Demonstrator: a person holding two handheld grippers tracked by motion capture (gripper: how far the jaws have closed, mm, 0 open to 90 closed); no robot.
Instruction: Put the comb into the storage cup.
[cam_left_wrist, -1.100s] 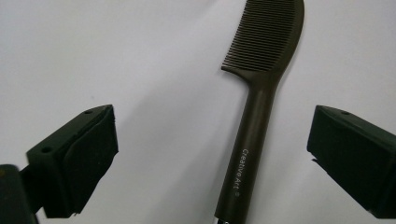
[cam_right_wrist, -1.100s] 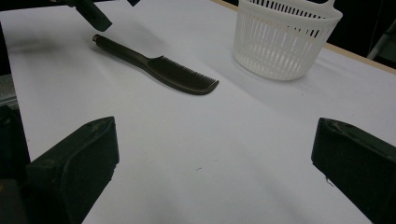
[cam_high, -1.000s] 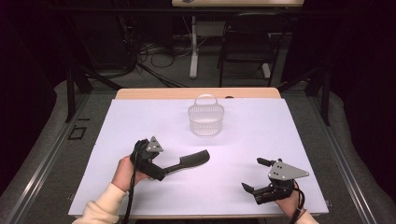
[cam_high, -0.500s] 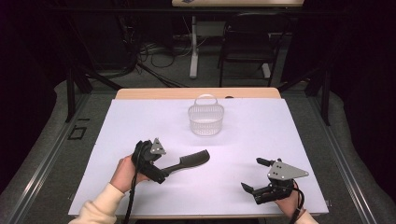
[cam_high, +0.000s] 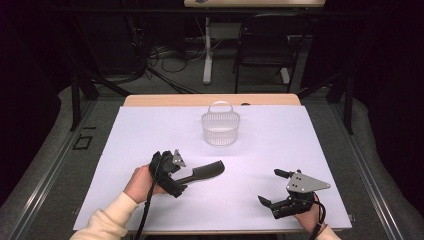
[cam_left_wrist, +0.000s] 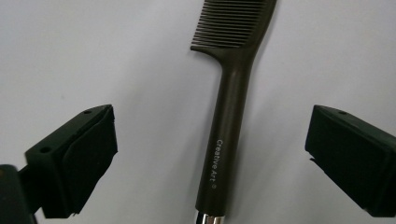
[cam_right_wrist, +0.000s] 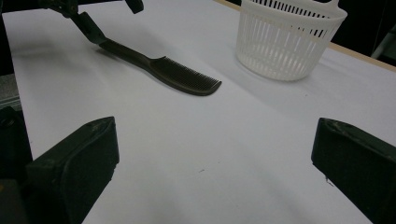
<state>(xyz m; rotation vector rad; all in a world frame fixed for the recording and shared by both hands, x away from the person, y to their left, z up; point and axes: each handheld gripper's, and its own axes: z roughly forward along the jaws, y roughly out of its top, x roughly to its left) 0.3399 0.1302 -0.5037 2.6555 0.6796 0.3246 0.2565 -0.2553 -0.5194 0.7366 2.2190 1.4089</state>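
Observation:
A black comb (cam_high: 204, 173) lies flat on the white table cover (cam_high: 150, 130), teeth toward the right. My left gripper (cam_high: 180, 175) is open over the comb's handle end. In the left gripper view the handle (cam_left_wrist: 228, 130), printed "Creative Art", runs up between the two wide-apart jaws without touching either, and the left gripper (cam_left_wrist: 210, 140) holds nothing. My right gripper (cam_high: 269, 186) rests open near the front right edge, with bare cover between its fingers. From the right gripper (cam_right_wrist: 215, 154) the comb (cam_right_wrist: 173, 70) lies farther off to the left.
A white slatted plastic basket (cam_high: 220, 128) with a handle stands empty at the middle back of the cover; it is also at the upper right as the basket (cam_right_wrist: 289, 39). A bare wooden table edge (cam_high: 210, 100) runs behind it. Chairs and cables lie beyond.
My left gripper has rolled and shifted slightly right, closer over the comb handle. The comb, the basket and my right gripper have stayed put.

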